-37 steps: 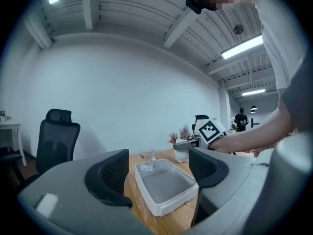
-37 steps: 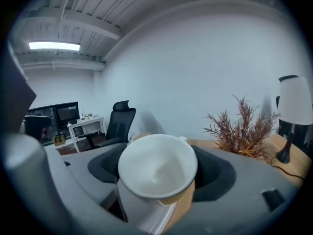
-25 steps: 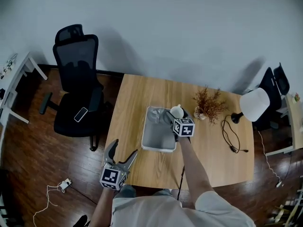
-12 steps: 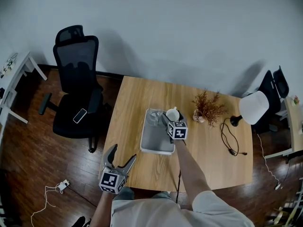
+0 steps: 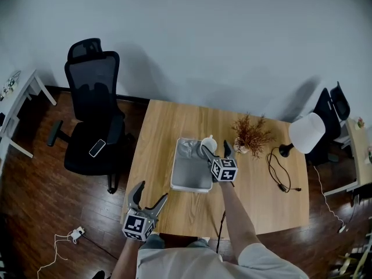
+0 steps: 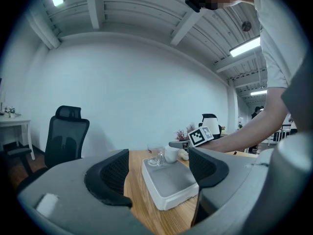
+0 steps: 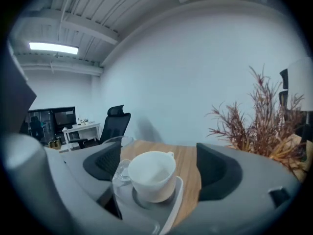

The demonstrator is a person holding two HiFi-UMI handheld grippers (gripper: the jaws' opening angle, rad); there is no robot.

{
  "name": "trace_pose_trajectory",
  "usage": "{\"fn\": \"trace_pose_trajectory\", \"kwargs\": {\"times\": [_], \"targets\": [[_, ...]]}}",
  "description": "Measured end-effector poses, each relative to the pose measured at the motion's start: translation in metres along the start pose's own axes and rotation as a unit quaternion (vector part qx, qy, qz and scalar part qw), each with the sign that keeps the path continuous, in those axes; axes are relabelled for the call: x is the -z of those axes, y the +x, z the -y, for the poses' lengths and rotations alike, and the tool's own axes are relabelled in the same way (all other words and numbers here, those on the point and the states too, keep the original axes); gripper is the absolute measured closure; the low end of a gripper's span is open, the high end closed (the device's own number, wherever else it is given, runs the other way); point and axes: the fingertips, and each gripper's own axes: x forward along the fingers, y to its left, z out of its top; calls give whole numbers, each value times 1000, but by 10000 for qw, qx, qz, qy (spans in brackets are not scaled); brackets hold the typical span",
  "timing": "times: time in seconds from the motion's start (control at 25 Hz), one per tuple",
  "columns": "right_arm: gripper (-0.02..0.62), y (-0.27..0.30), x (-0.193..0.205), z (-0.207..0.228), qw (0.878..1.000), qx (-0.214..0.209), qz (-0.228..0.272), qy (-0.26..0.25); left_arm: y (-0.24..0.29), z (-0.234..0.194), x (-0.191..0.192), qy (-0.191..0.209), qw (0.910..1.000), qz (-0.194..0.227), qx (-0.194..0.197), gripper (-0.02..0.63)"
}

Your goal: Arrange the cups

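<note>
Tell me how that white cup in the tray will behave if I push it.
The white cup looks like glazed ceramic, so it is probably stiff, smooth and chippable. Its base is narrower than its rim, so a high push might tip it. The glass cup sits close beside it, so they may knock together.

In the tray (image 5: 190, 178), the cup (image 5: 208, 144) sits right of what seems a glass (image 5: 186, 148).

Head view looks down; both gripper views, level, share the tray (image 5: 190, 174).
</note>
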Motion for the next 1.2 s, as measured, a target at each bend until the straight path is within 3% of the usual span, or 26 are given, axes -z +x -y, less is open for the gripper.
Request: {"fn": "trace_pose_trajectory", "kwargs": {"times": [0.24,0.48,0.72,0.84,0.92,1.04,1.2], "targets": [[106,-85,-50,-11,9966,-134,813,-100,3,19,-15,-84,9993,219,274,238],[132,-178,-72,-25,9900,-96,1410,-37,1,33,-30,-75,9982,449,387,238],[133,-245,-65,-43,9882,81,1528,-68,-10,45,-35,20,9976,546,417,239],[133,-265,-57,-62,9876,110,1551,-225,-16,50,-35,251,9973,632,276,239],[133,-277,-50,-71,9874,160,1574,-45,-20,56,-35,370,9969,655,234,239],[159,-290,-40,-77,9875,246,1541,203,-23,63,-35,319,9969,668,249,239],[172,-290,-35,-85,9893,171,1446,46,-22,70,-36,298,9967,716,253,239]]}}
